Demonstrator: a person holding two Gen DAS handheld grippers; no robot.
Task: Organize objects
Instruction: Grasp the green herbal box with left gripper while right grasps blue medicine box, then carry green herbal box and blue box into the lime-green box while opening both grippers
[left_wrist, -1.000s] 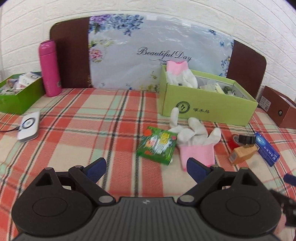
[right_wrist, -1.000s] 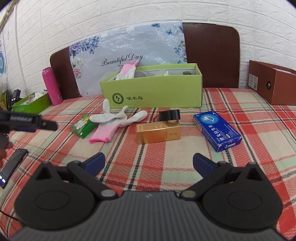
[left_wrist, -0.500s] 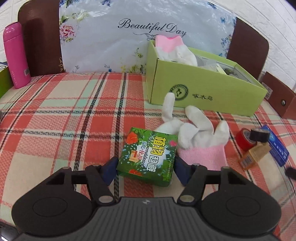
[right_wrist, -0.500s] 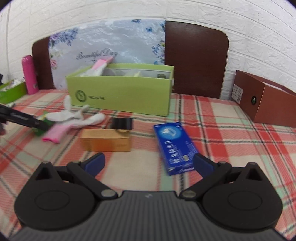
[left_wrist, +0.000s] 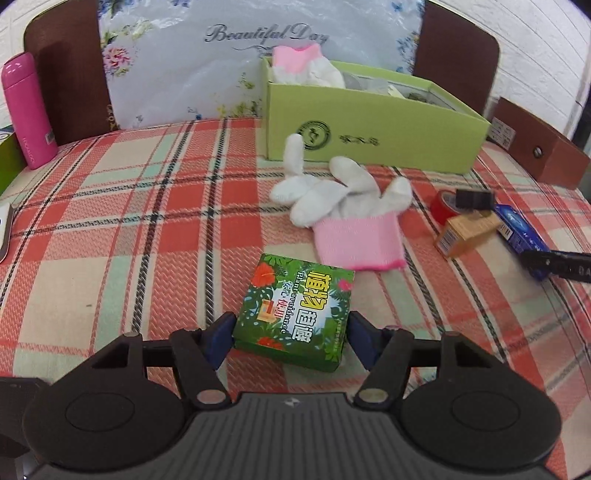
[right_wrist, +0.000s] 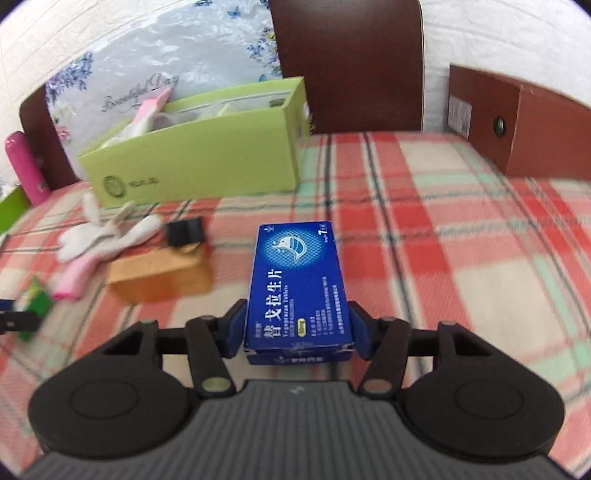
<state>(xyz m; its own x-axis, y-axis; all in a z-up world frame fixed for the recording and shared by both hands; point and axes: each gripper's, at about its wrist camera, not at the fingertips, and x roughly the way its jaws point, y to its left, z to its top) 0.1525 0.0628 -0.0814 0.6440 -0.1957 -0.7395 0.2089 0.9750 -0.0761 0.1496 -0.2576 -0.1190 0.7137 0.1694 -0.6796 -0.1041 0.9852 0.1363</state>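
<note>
Ahead of the left gripper (left_wrist: 291, 334), the white knit glove with a pink cuff (left_wrist: 347, 210) lies across the way to the light green cardboard box (left_wrist: 373, 133), while bare checked cloth (left_wrist: 147, 221) lies open to its left. Ahead of the right gripper (right_wrist: 297, 326), the checked cloth runs unobstructed to the dark brown headboard (right_wrist: 351, 62); a tan carton (right_wrist: 159, 277) and black binder clip (right_wrist: 184, 230) crowd the left.

I read "Beautiful Day" in script on the flowered plastic sheet (left_wrist: 207, 59), "Plant avoidance" beside Chinese characters on the green leafy cardboard box (left_wrist: 295, 314), and "7" on the blue cardboard medicine box (right_wrist: 299, 284).
</note>
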